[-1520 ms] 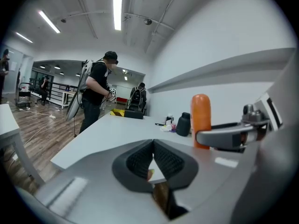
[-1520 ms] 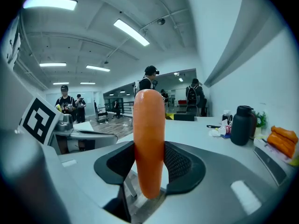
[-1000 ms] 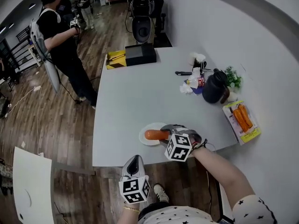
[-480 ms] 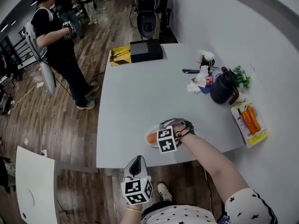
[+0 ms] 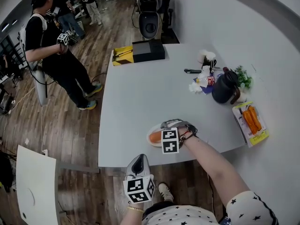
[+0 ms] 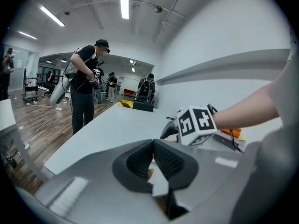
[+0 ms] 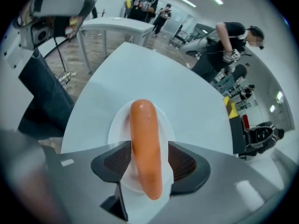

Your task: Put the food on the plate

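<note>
— Right gripper view: what did it show?
— The right gripper (image 7: 149,158) straddled the sausage (image 7: 145,134). Its jaws stood slightly wider than the sausage, and a sliver of white showed on one side. The sausage lay lengthwise over the white plate (image 7: 115,129), near the edge of the table (image 7: 154,69). Whether it fully rested there was hard to tell.
— And the left gripper (image 6: 153,158)?
— It hung just off the table's near edge, jaws pressed together on nothing.
</note>
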